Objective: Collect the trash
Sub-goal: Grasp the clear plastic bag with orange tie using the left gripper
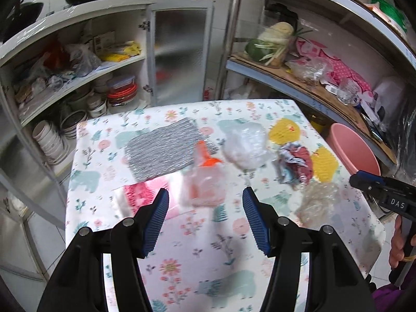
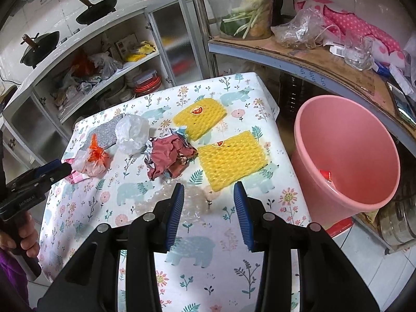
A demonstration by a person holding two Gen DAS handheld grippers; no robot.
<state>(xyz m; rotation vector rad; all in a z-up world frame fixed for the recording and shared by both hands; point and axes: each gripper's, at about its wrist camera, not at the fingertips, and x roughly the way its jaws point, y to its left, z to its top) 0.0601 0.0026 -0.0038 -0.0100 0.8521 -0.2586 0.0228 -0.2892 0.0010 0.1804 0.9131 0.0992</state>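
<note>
A home kitchen: black woks [image 2: 97, 9] sit on top of a white cabinet [image 2: 85, 59] at the far left, which holds stacked bowls [image 1: 50, 140] and lidded food containers [image 2: 147, 80]. On the right, a metal shelf [image 2: 299, 59] carries vegetables [image 2: 249, 13] and a glass [image 2: 360, 52], above a tiled floor [image 2: 364, 265].

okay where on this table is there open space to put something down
Bare cloth lies along the near edge of the table, behind the right gripper. Another strip runs along the far edge beyond the yellow foam nets. The middle band is crowded: crumpled red wrapper, white plastic bag, orange-tied bag.
</note>
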